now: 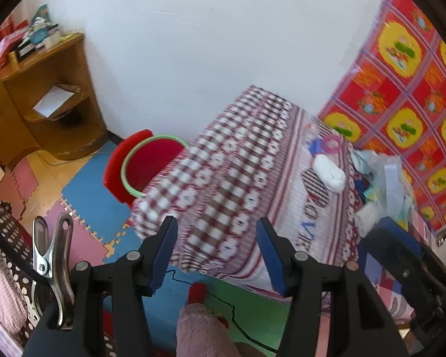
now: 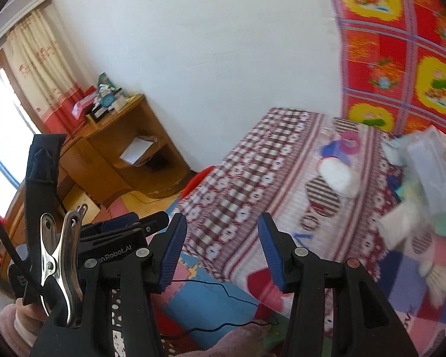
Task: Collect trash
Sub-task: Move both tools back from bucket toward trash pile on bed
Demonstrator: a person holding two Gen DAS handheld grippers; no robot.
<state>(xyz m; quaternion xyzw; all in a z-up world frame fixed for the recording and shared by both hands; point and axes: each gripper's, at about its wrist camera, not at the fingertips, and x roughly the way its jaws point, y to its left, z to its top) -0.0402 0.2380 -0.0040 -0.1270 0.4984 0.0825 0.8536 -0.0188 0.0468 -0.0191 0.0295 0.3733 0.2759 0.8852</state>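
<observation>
Hovering empty, jaws spread: left gripper (image 1: 217, 250) and right gripper (image 2: 220, 247), likely approaching. Trash beyond on table (image 2: 252, 178): white wad (image 2: 339, 178), wrapper heap (image 2: 425, 184) near far edge. Red bin (image 1: 139, 166) beside table, handy for drop.

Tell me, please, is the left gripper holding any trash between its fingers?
No, the left gripper is open and nothing sits between its blue pads; the white wad lies on the bed ahead.

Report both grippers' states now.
Left gripper: open, holding nothing.
Right gripper: open, holding nothing.
</observation>
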